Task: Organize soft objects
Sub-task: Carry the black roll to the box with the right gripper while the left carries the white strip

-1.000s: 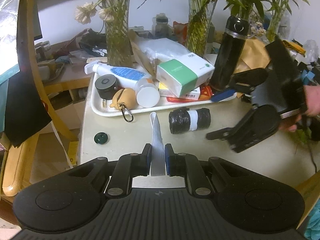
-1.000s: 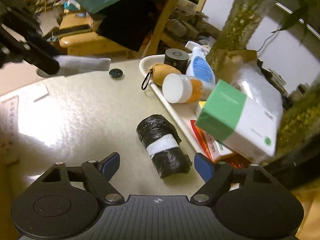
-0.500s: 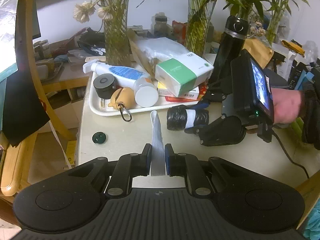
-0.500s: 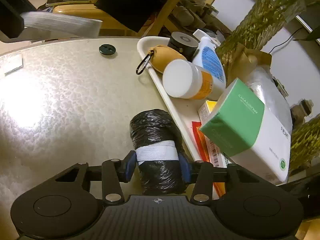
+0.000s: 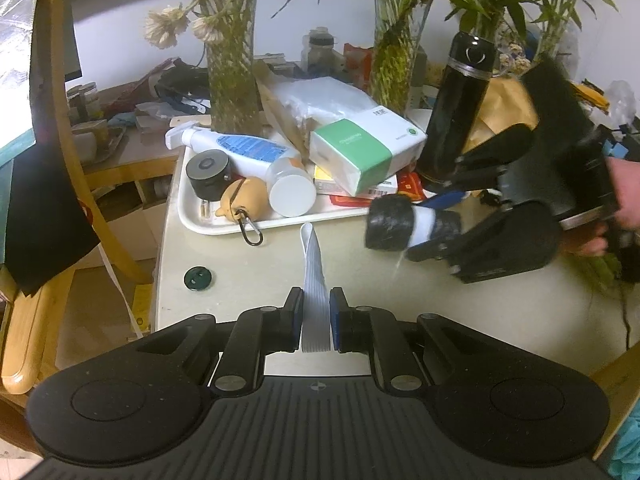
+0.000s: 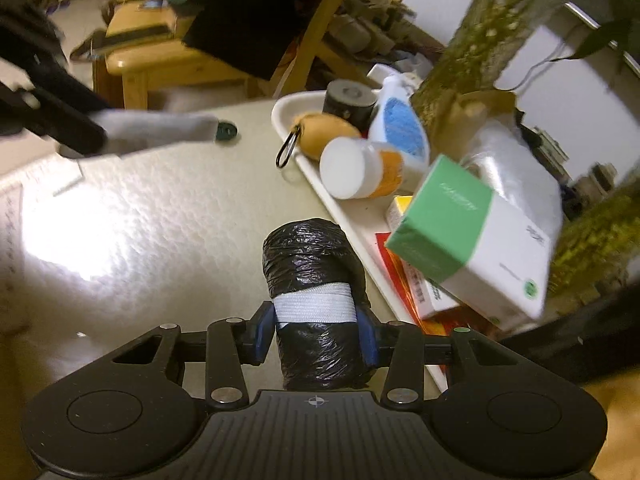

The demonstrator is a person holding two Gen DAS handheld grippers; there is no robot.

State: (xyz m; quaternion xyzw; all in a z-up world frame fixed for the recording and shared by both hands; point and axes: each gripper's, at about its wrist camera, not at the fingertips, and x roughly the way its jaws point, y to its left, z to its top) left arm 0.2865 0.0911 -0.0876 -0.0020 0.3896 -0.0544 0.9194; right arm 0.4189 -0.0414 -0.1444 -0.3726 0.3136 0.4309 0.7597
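The right gripper (image 6: 316, 334), fingers just closed, clamps the black bag roll (image 6: 316, 296) pointing forward above the bench (image 6: 160, 240), while the left gripper (image 5: 315, 322) pinches a white strap (image 5: 314, 280) lengthwise.

White wall (image 5: 120, 52), wooden chair (image 5: 24, 320), glare on table (image 6: 160, 216).

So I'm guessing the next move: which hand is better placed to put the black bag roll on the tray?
Right: its fingers already grip the roll beside the tray; the left holds a strap.
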